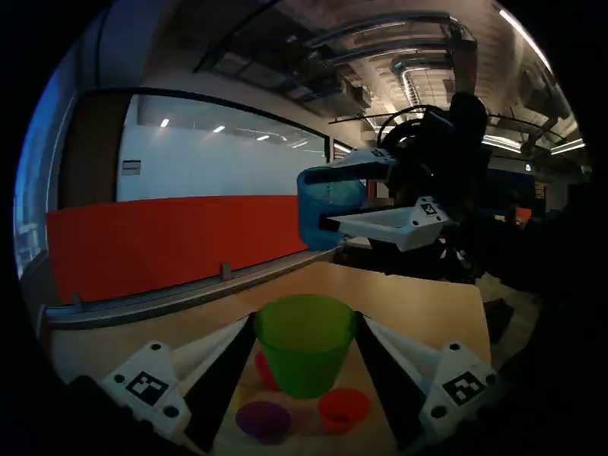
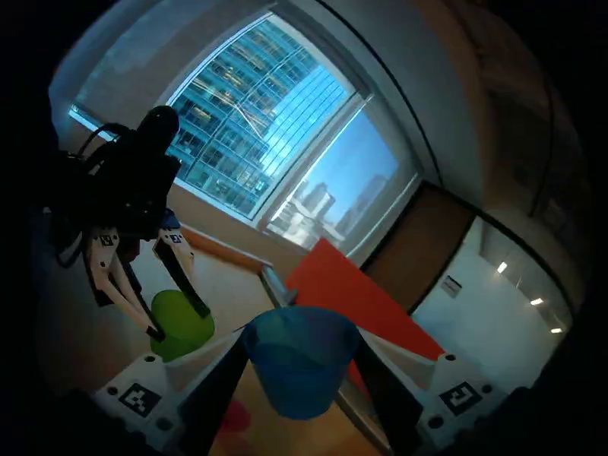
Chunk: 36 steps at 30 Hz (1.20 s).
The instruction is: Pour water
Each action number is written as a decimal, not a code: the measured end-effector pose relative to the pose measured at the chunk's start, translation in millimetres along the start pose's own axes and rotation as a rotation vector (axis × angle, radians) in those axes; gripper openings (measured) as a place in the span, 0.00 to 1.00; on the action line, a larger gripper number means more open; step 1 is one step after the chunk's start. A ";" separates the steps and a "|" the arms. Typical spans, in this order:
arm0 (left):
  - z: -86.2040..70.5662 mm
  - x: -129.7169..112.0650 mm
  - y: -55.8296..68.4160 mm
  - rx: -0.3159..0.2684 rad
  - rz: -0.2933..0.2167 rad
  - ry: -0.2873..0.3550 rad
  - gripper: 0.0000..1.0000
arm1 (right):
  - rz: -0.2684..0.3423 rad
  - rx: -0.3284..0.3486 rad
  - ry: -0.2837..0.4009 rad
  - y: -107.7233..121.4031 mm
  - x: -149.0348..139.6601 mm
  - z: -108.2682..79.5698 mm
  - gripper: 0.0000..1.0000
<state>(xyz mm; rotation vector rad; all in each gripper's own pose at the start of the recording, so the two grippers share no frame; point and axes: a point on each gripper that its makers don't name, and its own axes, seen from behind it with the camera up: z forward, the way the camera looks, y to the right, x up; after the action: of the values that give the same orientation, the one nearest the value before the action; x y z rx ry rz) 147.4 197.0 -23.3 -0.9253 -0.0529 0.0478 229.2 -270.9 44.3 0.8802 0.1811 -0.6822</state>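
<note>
A translucent green cup (image 1: 304, 346) stands upright between the fingers of my left gripper (image 1: 304, 323), which is shut on it just above the wooden table (image 1: 425, 304). Higher and farther off, my right gripper (image 1: 319, 201) is shut on a blue cup (image 1: 330, 205), with one finger above the other. In the right gripper view the blue cup (image 2: 300, 368) sits between the fingers of the right gripper (image 2: 300, 338). The left gripper (image 2: 180, 322) holds the green cup (image 2: 181, 327) lower to the left. I cannot tell whether there is water in either cup.
Small cups lie on the table under the green cup: a purple one (image 1: 264, 420), an orange one (image 1: 343, 409) and a pink one (image 1: 266, 370). A red wall panel (image 1: 167, 243) and a glass partition run along the table's far side. A large window (image 2: 251, 144) is behind the left gripper.
</note>
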 end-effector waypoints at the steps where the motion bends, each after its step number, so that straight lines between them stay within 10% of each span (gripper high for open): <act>1: 0.1 0.4 0.5 -0.001 0.000 0.001 0.90 | -0.013 -0.001 -0.001 0.4 0.6 0.8 0.91; 36: 10.8 0.0 17.4 -0.043 0.026 -0.007 0.90 | -0.344 -0.043 -0.008 22.7 23.2 23.1 0.91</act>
<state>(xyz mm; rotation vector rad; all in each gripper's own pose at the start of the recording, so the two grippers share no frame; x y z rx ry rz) 146.4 216.1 -30.6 -0.9689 -0.0486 0.0740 258.3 -289.4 64.1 0.8129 0.3440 -0.9980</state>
